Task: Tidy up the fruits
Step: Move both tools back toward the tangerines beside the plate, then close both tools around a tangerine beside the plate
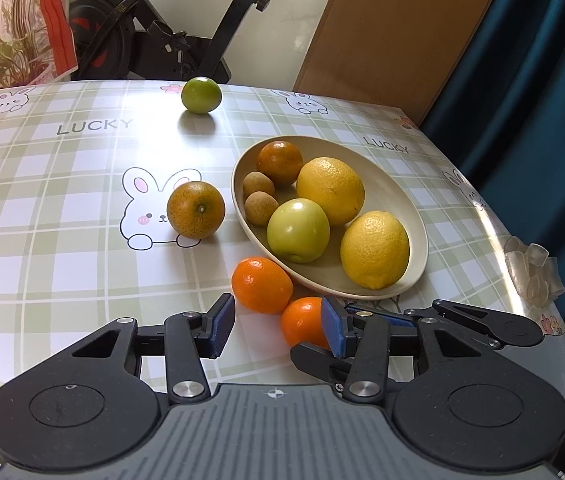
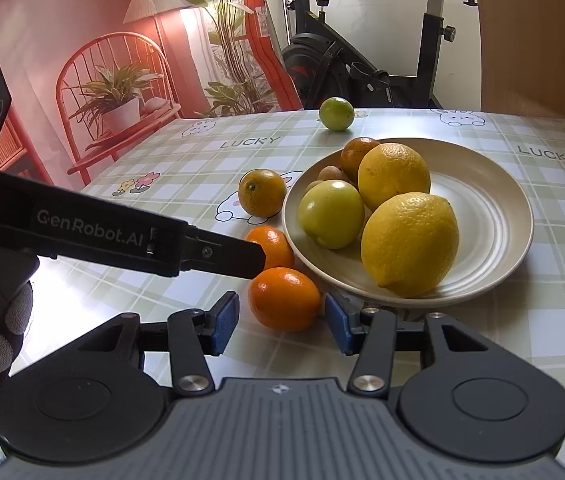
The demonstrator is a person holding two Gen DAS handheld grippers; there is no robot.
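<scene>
Left gripper [image 1: 278, 322] parted and empty, right gripper [image 2: 282, 322] parted around near mandarin [image 2: 284, 298], untouched, far mandarin [image 2: 272, 246] half hidden behind left finger [image 2: 222, 256], longans [image 2: 332, 174] mostly hidden on plate [image 2: 494, 208].

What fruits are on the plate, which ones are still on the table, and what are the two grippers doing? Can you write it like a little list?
on the plate: two lemons, green apple, dark orange, two small brown fruits
on the table: two bright oranges, one dull orange, one green fruit
left hand-held gripper: open, empty, near the bright oranges
right hand-held gripper: open around the nearest bright orange, not squeezing it
</scene>
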